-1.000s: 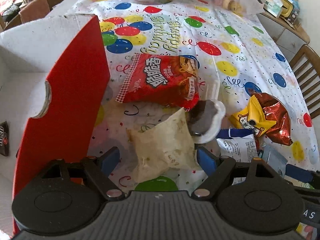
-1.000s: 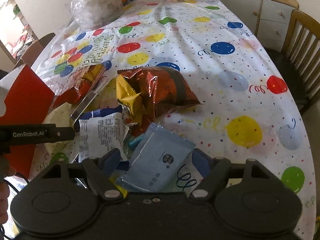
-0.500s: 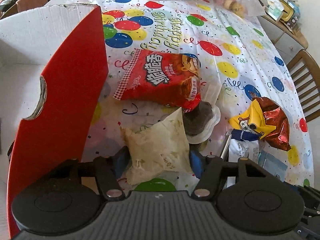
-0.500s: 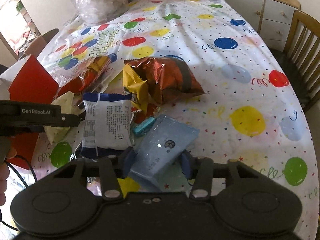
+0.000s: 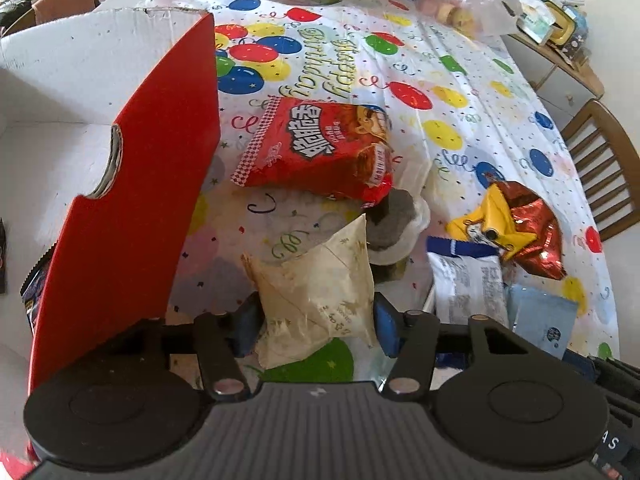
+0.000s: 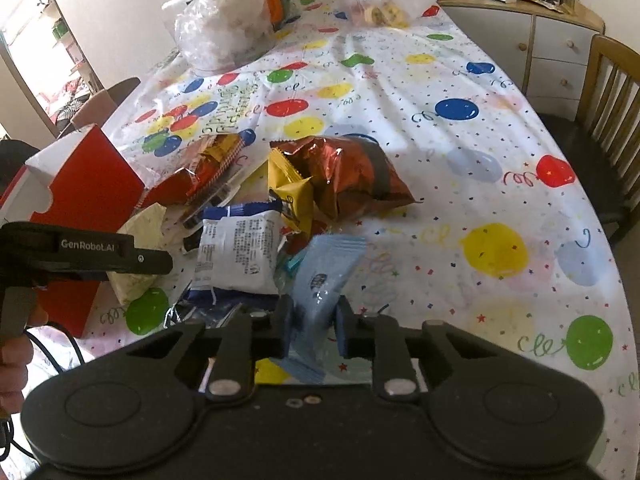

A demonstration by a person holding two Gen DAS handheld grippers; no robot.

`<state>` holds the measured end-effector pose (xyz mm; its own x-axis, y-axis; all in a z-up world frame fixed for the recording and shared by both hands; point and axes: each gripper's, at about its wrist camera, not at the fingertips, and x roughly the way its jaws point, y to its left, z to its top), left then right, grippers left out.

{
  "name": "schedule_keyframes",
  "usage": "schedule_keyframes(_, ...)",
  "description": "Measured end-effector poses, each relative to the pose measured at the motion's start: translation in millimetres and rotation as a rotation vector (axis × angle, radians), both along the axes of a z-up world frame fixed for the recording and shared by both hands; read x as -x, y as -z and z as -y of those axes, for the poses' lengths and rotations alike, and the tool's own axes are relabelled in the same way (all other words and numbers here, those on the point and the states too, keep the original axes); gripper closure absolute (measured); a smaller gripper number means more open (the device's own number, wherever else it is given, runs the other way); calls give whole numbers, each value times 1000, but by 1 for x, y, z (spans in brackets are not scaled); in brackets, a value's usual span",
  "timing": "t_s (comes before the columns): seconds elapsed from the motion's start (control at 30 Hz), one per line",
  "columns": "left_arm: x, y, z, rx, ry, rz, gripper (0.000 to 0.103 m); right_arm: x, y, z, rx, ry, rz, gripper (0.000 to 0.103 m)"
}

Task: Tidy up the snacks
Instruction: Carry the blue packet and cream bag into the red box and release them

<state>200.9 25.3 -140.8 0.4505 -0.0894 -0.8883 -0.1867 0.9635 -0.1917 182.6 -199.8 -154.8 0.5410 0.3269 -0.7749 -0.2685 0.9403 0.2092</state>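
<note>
Left wrist view: the left gripper (image 5: pixel 316 320) has its jaws clamped on the lower sides of a cream packet (image 5: pixel 316 280), which stands tilted between the blue pads just above a green balloon print on the surface (image 5: pixel 460 92). To the left rises the red wall of an open cardboard box (image 5: pixel 132 208), white on the inside, with a half-round notch in its rim. Beyond the cream packet lies a red snack bag (image 5: pixel 316 148), flat on the balloon-patterned cloth; touching its near corner is a grey and white pouch (image 5: pixel 394 220). To the right lie a white and blue packet (image 5: pixel 468 280), a pale blue sachet (image 5: pixel 540 320) just beside it, and a yellow and dark red foil bag (image 5: pixel 516 228) behind them.

Right wrist view: the right gripper (image 6: pixel 312 332) has its jaws clamped on the pale blue sachet (image 6: pixel 324 280), whose far end is raised and blurred above the surface (image 6: pixel 460 152). Just left of it lies the white and blue packet (image 6: pixel 240 252), and behind it the yellow and dark red foil bag (image 6: pixel 344 176). The left gripper (image 6: pixel 100 256) enters from the left edge, the cream packet (image 6: pixel 140 240) partly hidden behind it, beside the box (image 6: pixel 84 188). A hand (image 6: pixel 14 364) shows at the lower left edge. Clear plastic bags (image 6: pixel 224 36) stand at the far end, and a wooden chair (image 6: pixel 612 92) stands at the right
</note>
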Motion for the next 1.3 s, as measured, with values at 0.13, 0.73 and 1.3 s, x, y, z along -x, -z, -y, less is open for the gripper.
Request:
schedule_keyframes(0.13, 8, -6, 3, 10, 16, 13, 48, 7, -4, 6, 0, 15, 14, 88)
schedule_keyframes(0.73, 48, -71, 2, 38, 80, 103, 48, 44, -64, 14, -74, -6, 91, 88)
schedule_keyframes(1.3, 75, -131, -72, -20, 30, 208, 48, 50, -121, -91, -110, -186, 188, 88)
